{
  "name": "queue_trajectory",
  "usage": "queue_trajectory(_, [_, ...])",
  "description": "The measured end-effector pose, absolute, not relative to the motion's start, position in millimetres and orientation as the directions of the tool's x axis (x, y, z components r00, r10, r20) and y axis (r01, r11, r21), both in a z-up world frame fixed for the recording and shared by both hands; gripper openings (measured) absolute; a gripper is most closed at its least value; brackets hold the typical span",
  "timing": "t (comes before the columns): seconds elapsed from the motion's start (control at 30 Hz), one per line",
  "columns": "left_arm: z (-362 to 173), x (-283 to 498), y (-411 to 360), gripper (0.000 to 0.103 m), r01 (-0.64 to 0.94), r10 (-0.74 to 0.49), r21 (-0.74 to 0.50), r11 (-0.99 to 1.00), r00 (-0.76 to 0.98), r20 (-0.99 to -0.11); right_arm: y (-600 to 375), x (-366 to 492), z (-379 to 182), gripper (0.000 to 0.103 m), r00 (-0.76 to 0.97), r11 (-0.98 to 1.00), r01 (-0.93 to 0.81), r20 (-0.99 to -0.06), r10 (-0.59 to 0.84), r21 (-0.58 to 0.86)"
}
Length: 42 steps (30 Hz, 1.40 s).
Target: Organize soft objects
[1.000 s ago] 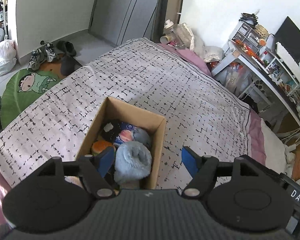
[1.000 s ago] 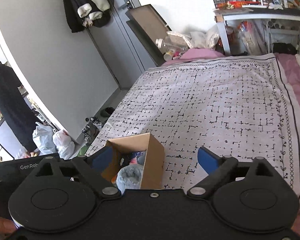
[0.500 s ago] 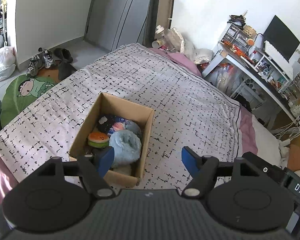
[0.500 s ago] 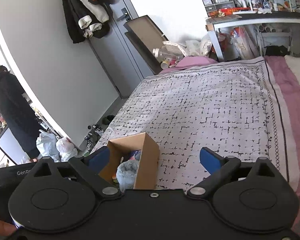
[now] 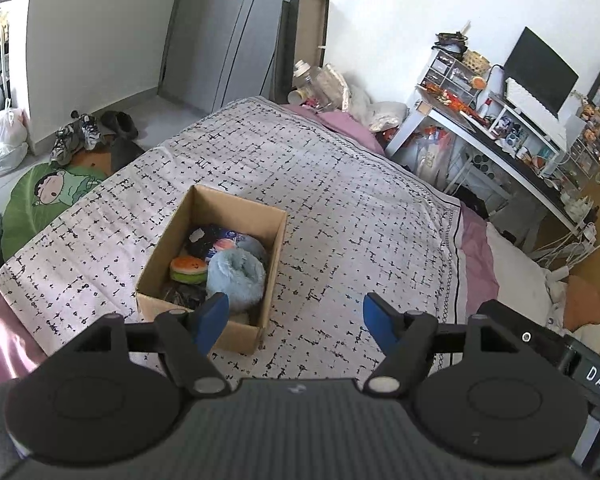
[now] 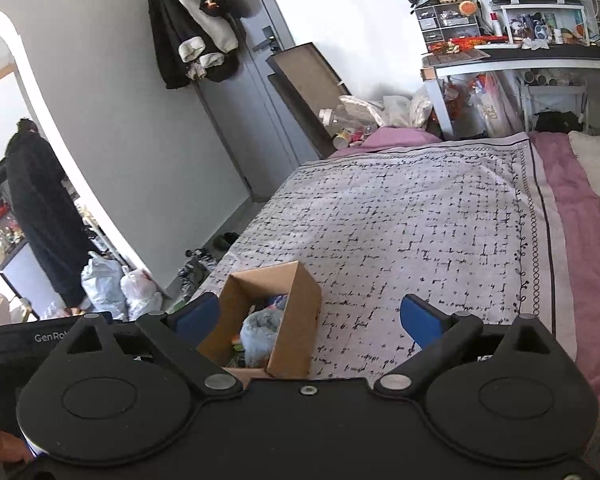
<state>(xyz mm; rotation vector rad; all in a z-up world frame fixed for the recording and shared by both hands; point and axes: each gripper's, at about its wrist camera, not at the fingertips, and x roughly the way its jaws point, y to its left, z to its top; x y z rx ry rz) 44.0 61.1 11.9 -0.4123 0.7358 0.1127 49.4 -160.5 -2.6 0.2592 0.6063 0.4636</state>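
A brown cardboard box stands on the patterned bedspread. In it lie a fluffy blue plush, an orange-and-green burger plush and other soft toys. My left gripper is open and empty, raised above the bed, near the box's close end. My right gripper is open and empty, above and behind the same box, where the blue plush shows.
A cluttered desk with a monitor stands right of the bed. Shoes and a green cartoon mat lie on the floor at left. Plastic bags and a person in black are by the doorway.
Both grippers have pulled back and up from the box, so it looks smaller and farther in both views. The jaws stayed open. The toys in the box have not moved.
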Motion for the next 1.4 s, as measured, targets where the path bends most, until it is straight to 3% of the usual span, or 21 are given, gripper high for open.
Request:
queue_trajectory(0.07, [13.5,38.8,58.5,0.073,-0.241,-0.047,-0.327,0.914,0.738,-0.673,-163.0,45.1,-2.6,0.103,0.723,0.868,-0.336,-0.492,0.486,0.365])
queue_trajectory(0.2, [13.7,28.8,54.8,0.073,-0.248,-0.044,-0.315,0.916,0.719,-0.694,-165.9,37.0,-2.6,0.103,0.721,0.884,-0.323,-0.516,0.462,0.339])
queue_trajectory(0.3, [12.6,21.0,51.1,0.082,-0.259,-0.022,-0.283,0.923,0.701,-0.713,-167.5,30.0,-2.0,0.103,0.723,0.892,-0.32,-0.527,0.447,0.318])
queue_trajectory(0.63, [18.4,-4.2,44.4,0.098,-0.262,-0.002,-0.252,0.932,0.69,-0.724,-171.8,7.2,6.3,0.103,0.714,0.899,-0.358,-0.547,0.437,0.251])
queue_trajectory(1.4, [29.0,-26.2,28.0,0.099,-0.229,0.057,-0.154,0.961,0.712,-0.7,-174.0,-5.7,12.5,0.103,0.706,0.927,-0.339,-0.608,0.363,0.16])
